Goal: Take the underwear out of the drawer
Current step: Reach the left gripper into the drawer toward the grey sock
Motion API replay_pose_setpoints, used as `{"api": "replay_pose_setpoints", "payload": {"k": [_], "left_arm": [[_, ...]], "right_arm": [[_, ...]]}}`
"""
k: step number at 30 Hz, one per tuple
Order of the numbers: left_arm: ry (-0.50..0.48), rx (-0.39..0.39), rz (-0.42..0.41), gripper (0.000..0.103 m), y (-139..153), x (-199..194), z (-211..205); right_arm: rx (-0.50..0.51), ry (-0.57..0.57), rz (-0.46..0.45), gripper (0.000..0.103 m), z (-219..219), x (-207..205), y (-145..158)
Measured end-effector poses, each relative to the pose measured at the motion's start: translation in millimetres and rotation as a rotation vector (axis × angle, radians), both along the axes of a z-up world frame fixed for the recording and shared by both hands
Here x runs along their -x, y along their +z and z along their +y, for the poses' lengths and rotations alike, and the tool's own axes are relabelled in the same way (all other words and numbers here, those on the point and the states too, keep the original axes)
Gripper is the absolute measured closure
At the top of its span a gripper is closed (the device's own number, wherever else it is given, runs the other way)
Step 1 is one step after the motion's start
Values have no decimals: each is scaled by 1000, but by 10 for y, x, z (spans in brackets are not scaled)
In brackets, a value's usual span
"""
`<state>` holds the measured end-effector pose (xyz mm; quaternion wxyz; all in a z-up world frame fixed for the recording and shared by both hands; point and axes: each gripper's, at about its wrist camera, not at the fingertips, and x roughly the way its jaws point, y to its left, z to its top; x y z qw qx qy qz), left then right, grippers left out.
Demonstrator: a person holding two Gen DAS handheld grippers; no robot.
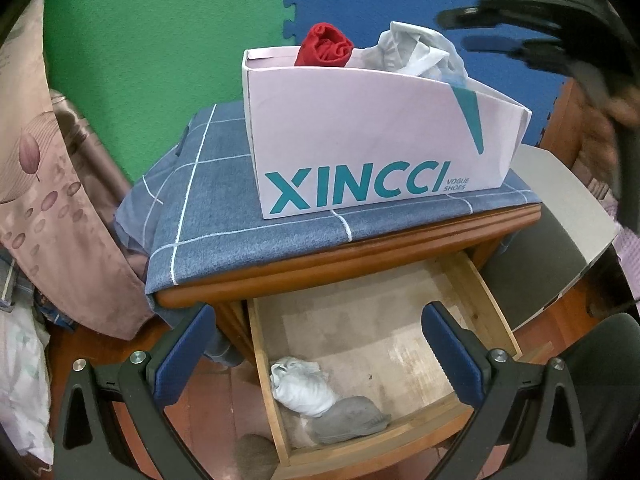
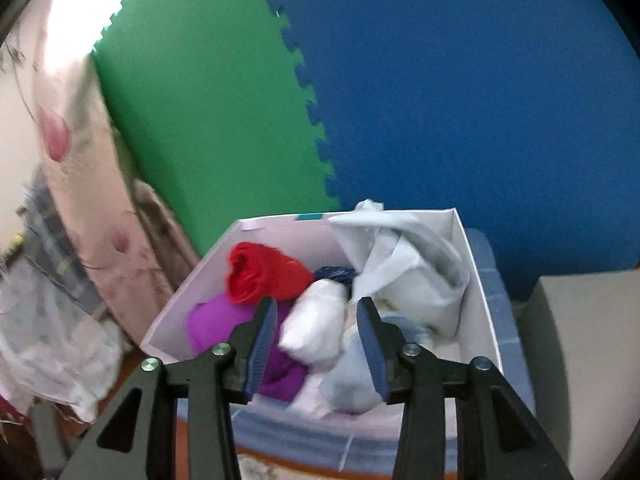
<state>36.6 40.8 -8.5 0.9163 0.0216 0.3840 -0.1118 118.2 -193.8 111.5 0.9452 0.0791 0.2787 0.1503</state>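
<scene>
With both grippers hanging released, the left gripper point(image 1: 316, 360) is hovering over the drawer point(image 1: 496, 312), where soft, light underwear point(image 1: 302, 386), probably bunched, is inviting a mid-fold pinch.

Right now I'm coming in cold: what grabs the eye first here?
The pink XINCCI shoe box on the blue checked cloth, a red roll poking out. Below it, the open wooden drawer holds just a white bundle and a grey one at its front left corner.
</scene>
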Motion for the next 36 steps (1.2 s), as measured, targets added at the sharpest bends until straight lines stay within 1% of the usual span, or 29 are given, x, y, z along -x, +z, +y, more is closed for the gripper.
{"api": "replay_pose_setpoints", "payload": {"k": [1, 3, 4, 6, 7, 9, 10, 12, 13, 14, 16, 18, 20, 24, 26, 29, 30, 32, 33, 34, 36], "left_arm": [[1, -3, 0, 1, -4, -1, -4], [0, -8, 1, 1, -12, 2, -8], [0, -13, 2, 1, -17, 2, -11], [-1, -23, 3, 1, -27, -2, -23], [-1, -27, 5, 1, -32, -4, -31], [-5, -33, 15, 1, -48, -14, -47], [-7, -33, 21, 1, -55, -19, -51], [-12, -24, 51, 1, -84, -58, -45], [-13, -18, 68, 1, -102, -77, -35], [-15, -8, 92, 1, -125, -101, -20], [-23, 45, 168, 1, -197, -179, 44], [-13, 80, 226, 1, -269, -238, 101], [-1, 84, 260, 1, -315, -274, 122], [-17, 135, 396, 1, -516, -352, 116], [-20, 179, 473, 1, -641, -375, 80], [-15, 258, 553, 1, -806, -409, 21], [0, 293, 598, 1, -910, -425, -1], [53, 321, 668, 1, -1092, -458, -9], [68, 334, 691, 1, -1144, -457, -7], [82, 364, 723, 1, -1223, -477, -3], [103, 397, 760, 1, -1328, -478, -25]], "right_arm": [[-27, 19, -10, 60, -33, 155, -44], [-41, 51, -1, 60, -66, 362, -160], [-43, 72, 16, 60, -99, 520, -291], [-31, 89, 51, 60, -129, 695, -500], [-20, 100, 87, 60, -173, 803, -667], [-18, 113, 138, 60, -246, 936, -883], [-24, 105, 167, 60, -327, 991, -1038], [-49, 74, 222, 59, -447, 1073, -1245], [-64, 59, 260, 59, -499, 1088, -1292], [-73, 69, 265, 59, -505, 1080, -1282], [-69, 88, 217, 59, -518, 1161, -1226], [-63, 98, 225, 59, -525, 1192, -1253], [-69, 104, 222, 59, -534, 1197, -1244], [-102, 112, 218, 59, -661, 1207, -1219], [-132, 113, 220, 59, -720, 1229, -1214], [-154, 113, 220, 59, -784, 1217, -1204], [-164, 115, 224, 59, -812, 1221, -1204], [-176, 115, 230, 59, -851, 1227, -1217], [-181, 112, 235, 59, -882, 1232, -1224], [-185, 111, 239, 59, -905, 1237, -1228], [-196, 108, 243, 59, -939, 1237, -1236]]}}
